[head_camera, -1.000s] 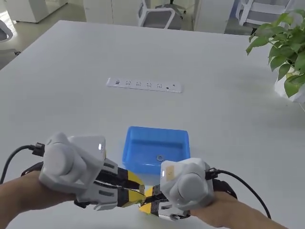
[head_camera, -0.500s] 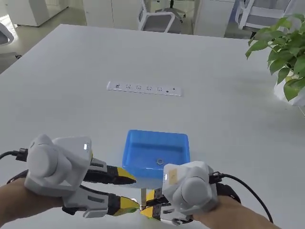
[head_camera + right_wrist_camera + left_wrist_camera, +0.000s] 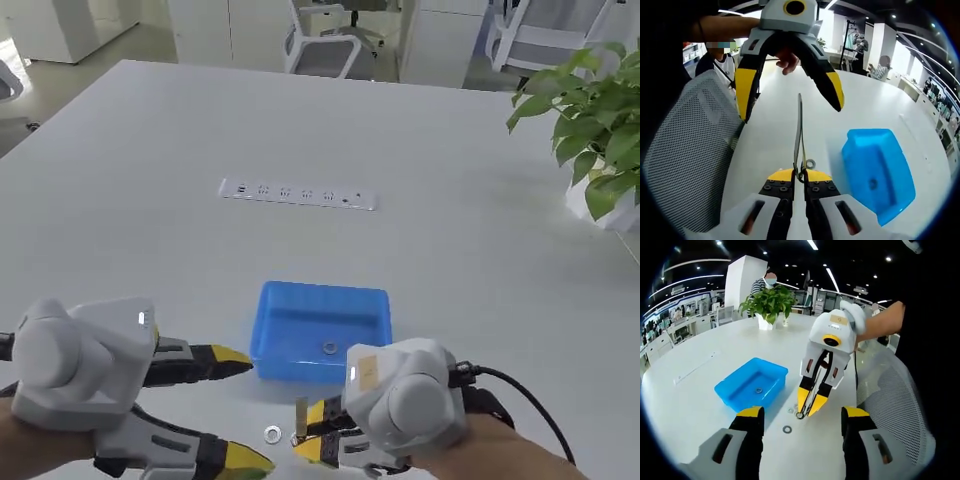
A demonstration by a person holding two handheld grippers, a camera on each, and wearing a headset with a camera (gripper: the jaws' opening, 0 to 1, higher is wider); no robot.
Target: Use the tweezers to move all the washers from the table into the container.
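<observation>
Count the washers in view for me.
3: one washer in the blue container, one on the table near the left gripper, one beside the tweezers. Others may hide behind the right gripper.

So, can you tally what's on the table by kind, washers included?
Washers: 2 clear, one inside the blue container, one on the table; specks by the tweezers too small to tell
Tweezers: 1, in the right tongs
Blue container: 1
Power strip: 1
Potted plant: 1
Total: 6
</observation>
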